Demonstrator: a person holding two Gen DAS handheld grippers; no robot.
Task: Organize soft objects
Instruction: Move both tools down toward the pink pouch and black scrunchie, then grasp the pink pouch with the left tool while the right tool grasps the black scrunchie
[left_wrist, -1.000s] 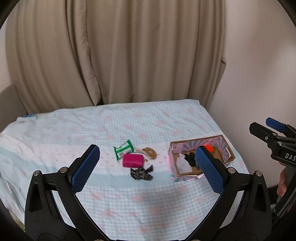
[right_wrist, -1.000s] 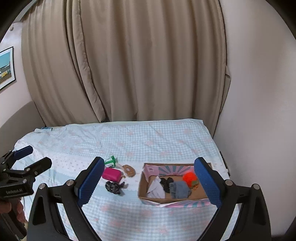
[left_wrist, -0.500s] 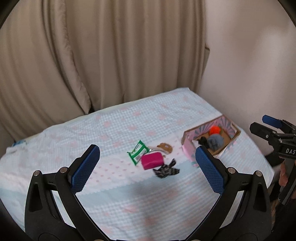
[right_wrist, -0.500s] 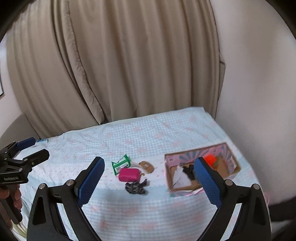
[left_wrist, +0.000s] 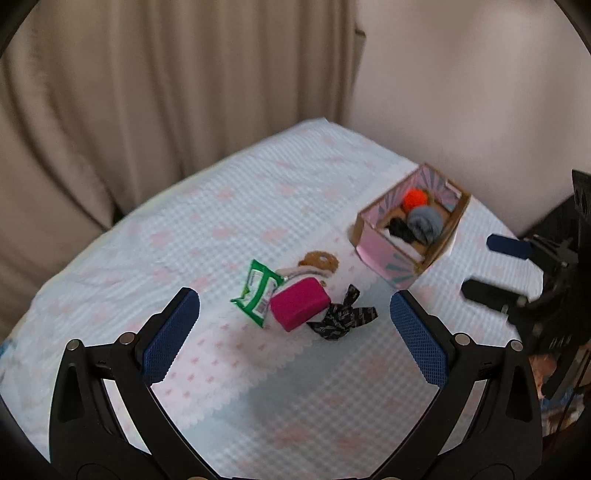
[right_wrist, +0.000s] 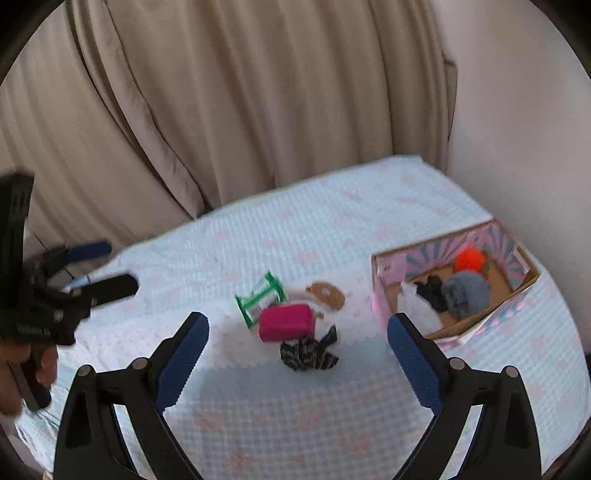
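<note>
With both the left gripper (left_wrist: 294, 325) and right gripper (right_wrist: 298, 349) spread wide and empty, we judge the limp patterned cloth (right_wrist: 308, 352), at 5 o'clock of the magenta sponge (right_wrist: 286, 322), light and best pinched at its bunched middle.

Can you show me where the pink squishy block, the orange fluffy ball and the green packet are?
pink block (left_wrist: 298, 308), left wrist view, middle of its top face.
orange ball (right_wrist: 469, 259), right wrist view, its centre, inside the box.
green packet (left_wrist: 257, 295), left wrist view, middle of the wrapper.

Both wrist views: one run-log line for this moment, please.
left tongs: open, empty | right tongs: open, empty | pink pouch, black cloth: on bed | box: partly filled
</note>
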